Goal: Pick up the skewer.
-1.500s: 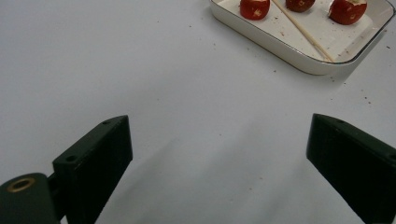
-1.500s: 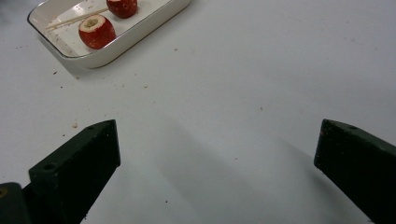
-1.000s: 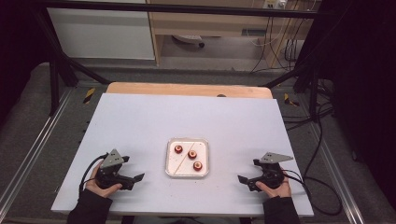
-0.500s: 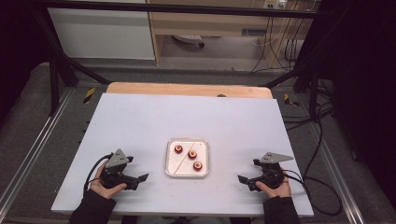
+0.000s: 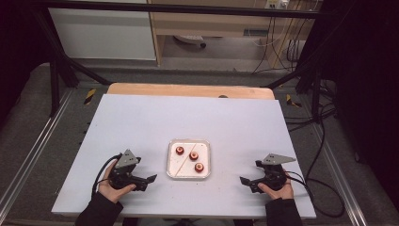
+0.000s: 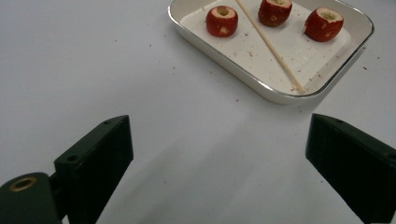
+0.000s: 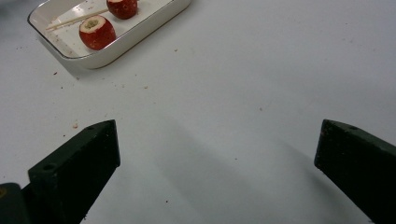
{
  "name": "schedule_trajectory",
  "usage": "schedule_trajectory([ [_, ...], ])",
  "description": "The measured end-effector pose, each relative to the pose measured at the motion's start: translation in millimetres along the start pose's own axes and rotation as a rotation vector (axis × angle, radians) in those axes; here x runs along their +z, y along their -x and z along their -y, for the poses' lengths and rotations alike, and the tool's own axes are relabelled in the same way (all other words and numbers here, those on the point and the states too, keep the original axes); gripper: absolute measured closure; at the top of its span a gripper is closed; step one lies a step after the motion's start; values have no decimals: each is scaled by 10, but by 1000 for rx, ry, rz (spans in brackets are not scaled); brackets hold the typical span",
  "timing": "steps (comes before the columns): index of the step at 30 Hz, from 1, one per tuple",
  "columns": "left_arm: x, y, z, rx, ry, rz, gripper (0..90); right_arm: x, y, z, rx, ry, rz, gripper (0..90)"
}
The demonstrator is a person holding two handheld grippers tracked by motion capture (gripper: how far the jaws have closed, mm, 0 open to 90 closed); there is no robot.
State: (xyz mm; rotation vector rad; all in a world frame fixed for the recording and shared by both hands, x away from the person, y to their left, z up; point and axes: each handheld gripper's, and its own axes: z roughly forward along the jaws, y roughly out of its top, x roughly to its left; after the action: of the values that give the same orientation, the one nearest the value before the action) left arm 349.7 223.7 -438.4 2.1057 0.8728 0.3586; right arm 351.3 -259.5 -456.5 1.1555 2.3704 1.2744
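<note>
Skewer [image 6: 271, 45], a thin pale wooden stick, is lying flat in the white tray [image 5: 207, 173], and its long axis is running diagonally: in the high view from the tray's near left corner up toward the middle of its far side. In the left gripper view it is slanting from the tray's near rim away to the upper left, passing between two of the fruit pieces.

Three small red fruit pieces are sitting in the tray with it, each cut flat on top and showing a pale cored hollow; they are lying in a loose diagonal row [image 5: 180, 150] [image 5: 194, 156] [image 5: 199, 166] to the right of the stick, apart from each other. Reddish crumbs are dotting the tray floor and the table around it.

Left gripper [image 5: 147, 182] is resting on the table just left of the tray, its jaws standing wide apart and holding nothing, pointing toward the tray. Right gripper [image 5: 248, 183] is sitting well to the right of the tray, jaws likewise spread wide and empty, also aimed toward it.

Everything is sitting on a white table top [image 5: 141, 122] with a wooden edge at the far side. Beyond it, a grey floor, dark frame rails, trailing cables and pale cabinets are showing.
</note>
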Motion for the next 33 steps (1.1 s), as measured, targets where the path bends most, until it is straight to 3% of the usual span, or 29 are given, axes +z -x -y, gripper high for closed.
schedule_trajectory([
  [13, 114, 154, -291, 23, -22, -23, 96, -3, -1, -1, 0, 2, 2, 7],
  [23, 349, 309, -496, 15, -59, -33, 169, -5, -1, -1, 1, 4, 1, 7],
  [30, 524, 427, -561, 16, -83, -28, 279, -3, 0, -1, -1, 2, 0, 7],
  [31, 545, 440, -567, 12, -87, -27, 337, -4, 0, -1, -2, 2, -1, 7],
  [33, 585, 461, -577, 2, -95, -23, 367, -4, 1, -1, -3, 3, -1, 7],
])
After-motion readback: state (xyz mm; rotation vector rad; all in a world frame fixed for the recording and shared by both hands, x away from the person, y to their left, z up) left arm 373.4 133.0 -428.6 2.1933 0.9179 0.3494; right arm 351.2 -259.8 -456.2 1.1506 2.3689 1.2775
